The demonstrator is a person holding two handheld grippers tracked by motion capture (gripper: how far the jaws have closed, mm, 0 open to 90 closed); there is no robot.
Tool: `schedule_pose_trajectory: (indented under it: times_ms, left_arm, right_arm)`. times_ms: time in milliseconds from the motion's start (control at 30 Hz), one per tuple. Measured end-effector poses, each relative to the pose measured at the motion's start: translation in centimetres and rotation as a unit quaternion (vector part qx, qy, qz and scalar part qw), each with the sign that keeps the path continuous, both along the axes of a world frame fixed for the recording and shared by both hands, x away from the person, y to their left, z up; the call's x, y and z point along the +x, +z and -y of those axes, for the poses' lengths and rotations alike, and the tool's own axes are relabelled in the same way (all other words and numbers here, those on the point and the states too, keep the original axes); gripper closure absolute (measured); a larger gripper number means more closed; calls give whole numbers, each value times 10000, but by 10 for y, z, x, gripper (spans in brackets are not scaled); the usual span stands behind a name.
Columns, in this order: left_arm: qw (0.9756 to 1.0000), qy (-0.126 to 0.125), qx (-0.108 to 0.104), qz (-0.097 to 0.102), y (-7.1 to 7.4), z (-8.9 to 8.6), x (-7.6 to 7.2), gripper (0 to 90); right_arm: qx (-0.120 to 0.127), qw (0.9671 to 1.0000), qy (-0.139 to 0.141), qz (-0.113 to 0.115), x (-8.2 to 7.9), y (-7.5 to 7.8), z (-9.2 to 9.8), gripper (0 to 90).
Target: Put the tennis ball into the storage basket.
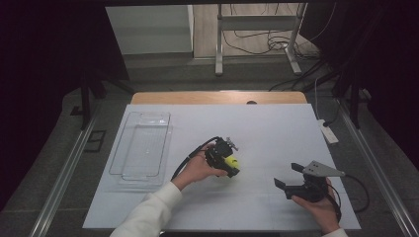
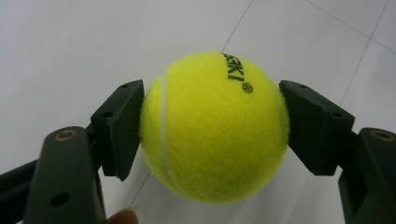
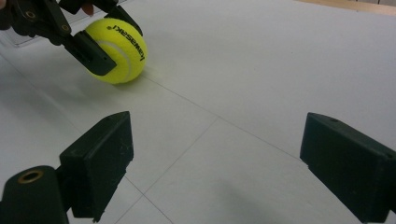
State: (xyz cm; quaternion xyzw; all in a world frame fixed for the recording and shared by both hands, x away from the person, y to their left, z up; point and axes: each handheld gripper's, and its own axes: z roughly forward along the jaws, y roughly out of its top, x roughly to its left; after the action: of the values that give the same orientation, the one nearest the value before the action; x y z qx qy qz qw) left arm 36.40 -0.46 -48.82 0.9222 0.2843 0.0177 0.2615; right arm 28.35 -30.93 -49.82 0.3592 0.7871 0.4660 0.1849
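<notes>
A yellow tennis ball (image 1: 231, 163) (image 2: 212, 140) (image 3: 122, 51) rests on the white table sheet (image 1: 257, 133) near the middle. My left gripper (image 1: 228, 160) (image 2: 212, 123) is shut on it, one black pad pressing on each side of the ball. The right gripper view shows that same grip (image 3: 111, 41) from farther off, at its upper left. My right gripper (image 1: 288, 175) (image 3: 217, 163) is held low at the near right of the table, to the right of the ball. Its jaws stand open with nothing between them.
A clear plastic tray (image 1: 129, 148) lies at the left of the sheet, with nothing in it. A white power strip (image 1: 328, 132) sits at the table's right edge. Beyond the far wooden edge (image 1: 217, 97) are metal stand legs and cables on the floor.
</notes>
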Motion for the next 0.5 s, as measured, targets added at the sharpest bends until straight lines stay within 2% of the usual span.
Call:
schedule_pose_trajectory:
  times_ms: [167, 500]
  left_arm:
    - [9999, -13, -95, 41, 6, -6, -2, 275]
    - [9988, 29, -450, 191, 21, -24, -12, 275]
  right_arm:
    - [-8, 10000, -4, 1, 0, 0, 0, 103]
    - [1, 10000, -19, 8, 0, 0, 1, 103]
